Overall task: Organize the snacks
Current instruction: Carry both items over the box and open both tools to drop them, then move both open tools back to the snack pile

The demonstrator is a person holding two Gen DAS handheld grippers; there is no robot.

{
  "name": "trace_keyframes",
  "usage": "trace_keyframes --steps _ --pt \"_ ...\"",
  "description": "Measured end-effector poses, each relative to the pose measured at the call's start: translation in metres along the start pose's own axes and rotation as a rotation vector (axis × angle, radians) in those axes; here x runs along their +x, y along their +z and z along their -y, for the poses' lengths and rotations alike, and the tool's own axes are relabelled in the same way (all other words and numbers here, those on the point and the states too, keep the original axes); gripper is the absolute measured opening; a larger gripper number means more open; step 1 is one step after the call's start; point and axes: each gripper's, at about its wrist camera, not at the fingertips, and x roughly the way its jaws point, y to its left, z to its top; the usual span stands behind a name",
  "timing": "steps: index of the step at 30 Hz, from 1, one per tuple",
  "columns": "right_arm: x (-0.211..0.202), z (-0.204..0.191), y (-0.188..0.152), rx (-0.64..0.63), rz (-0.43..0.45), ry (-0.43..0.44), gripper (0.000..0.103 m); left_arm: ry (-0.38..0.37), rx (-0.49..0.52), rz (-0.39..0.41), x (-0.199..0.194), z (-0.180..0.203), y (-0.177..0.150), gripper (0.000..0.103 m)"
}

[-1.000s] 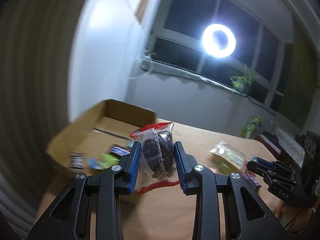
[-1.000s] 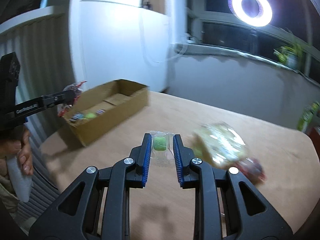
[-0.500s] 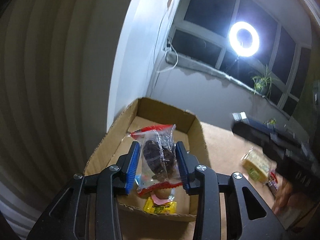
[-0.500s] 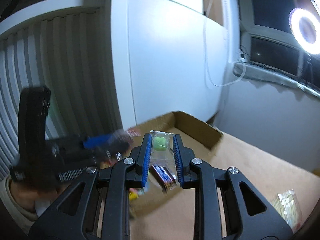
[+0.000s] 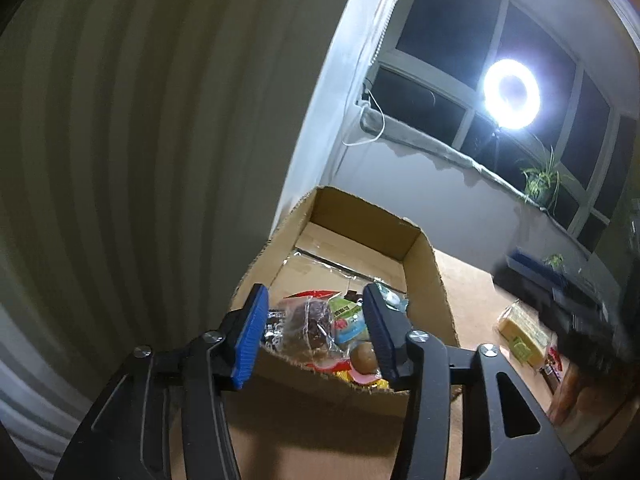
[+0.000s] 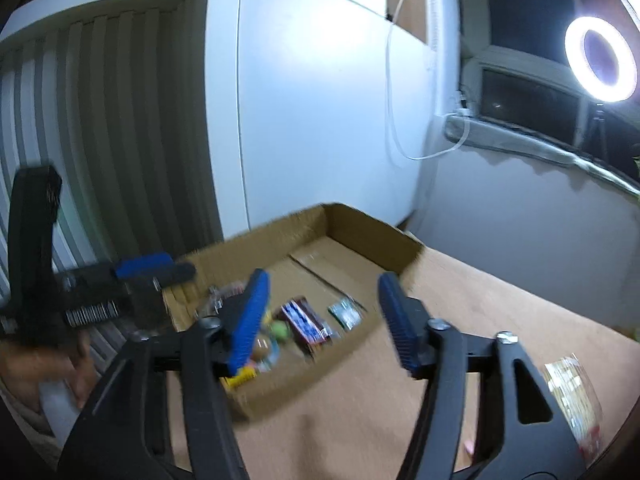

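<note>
An open cardboard box point(image 5: 424, 264) stands on the wooden table and holds several snacks. My left gripper point(image 5: 314, 338) is open above the box's near end; a clear packet of dark snack point(image 5: 308, 322) lies in the box between its fingers, beside a green packet point(image 5: 348, 316). My right gripper point(image 6: 326, 320) is open and empty over the same box point(image 6: 376, 232). In the right wrist view a green candy point(image 6: 282, 330), a dark blue bar point(image 6: 306, 320) and a small green-white packet point(image 6: 346, 312) lie inside. The left gripper shows blurred at the left of the right wrist view point(image 6: 120, 284).
A yellow packet point(image 5: 524, 332) lies on the table right of the box; it also shows in the right wrist view point(image 6: 570, 392). White wall panels and a slatted radiator stand behind the box. A ring light point(image 5: 512, 94) shines by the window.
Both grippers opened over the box. The dark snack packet dropped from the left and the green candy from the right; both now lie in the box.
</note>
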Motion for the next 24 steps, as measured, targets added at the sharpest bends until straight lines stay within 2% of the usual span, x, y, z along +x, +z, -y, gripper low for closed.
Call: trace_keyframes --steps 8,12,13,19,22,24 --pt "-0.023 0.015 -0.032 0.056 -0.060 -0.034 0.074 -0.004 0.025 0.013 -0.012 0.014 0.002 0.052" --pt "-0.046 0.021 -0.047 0.051 -0.057 -0.047 0.074 -0.010 0.055 0.023 -0.020 0.029 -0.001 0.063" --pt "-0.051 0.024 -0.052 0.047 -0.060 -0.057 0.074 -0.014 0.066 0.021 -0.022 0.034 -0.002 0.063" --pt "-0.082 0.044 -0.083 0.047 -0.085 -0.119 0.074 -0.045 0.126 -0.011 -0.018 0.070 -0.013 0.063" --pt "-0.095 0.062 -0.099 0.055 -0.108 -0.177 0.074 -0.073 0.164 -0.039 -0.012 0.091 -0.020 0.064" --pt "-0.105 0.081 -0.110 0.080 -0.131 -0.221 0.074 -0.097 0.196 -0.070 -0.005 0.109 -0.026 0.068"
